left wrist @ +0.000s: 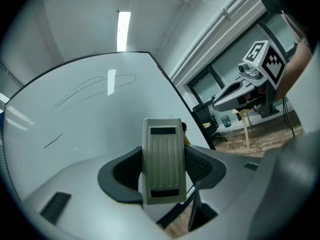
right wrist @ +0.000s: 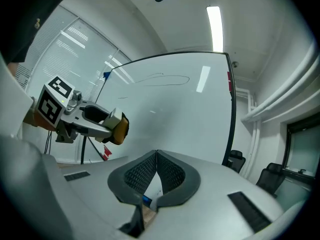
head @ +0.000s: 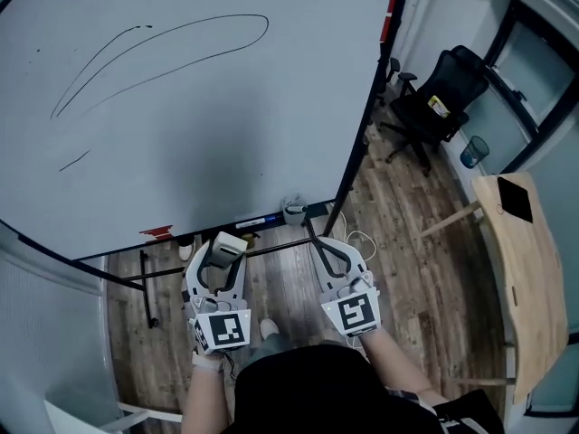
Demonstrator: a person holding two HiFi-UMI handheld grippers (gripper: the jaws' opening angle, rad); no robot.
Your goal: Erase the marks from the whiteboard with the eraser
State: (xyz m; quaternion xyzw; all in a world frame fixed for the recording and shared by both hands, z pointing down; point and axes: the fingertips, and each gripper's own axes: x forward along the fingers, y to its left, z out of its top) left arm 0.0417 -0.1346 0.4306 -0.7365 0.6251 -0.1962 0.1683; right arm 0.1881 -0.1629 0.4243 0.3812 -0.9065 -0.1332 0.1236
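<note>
Grey ribbed plastic eraser [head: 227, 244] is clamped lengthwise in left gripper [head: 222, 259], thin black marks [head: 163, 57] lying at 11 o'clock; right gripper [head: 330, 251] jaws together.

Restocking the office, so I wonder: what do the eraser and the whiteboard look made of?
Eraser: beige ribbed back, likely matte moulded plastic; its orange-brown pad looks like felt or foam. Whiteboard: smooth, glossy white face that mirrors the ceiling light; steel or melamine, cannot tell.

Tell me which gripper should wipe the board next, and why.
Left. The left gripper is shut on the eraser and points toward the whiteboard and its marks. The right gripper has its jaws together with nothing between them.
</note>
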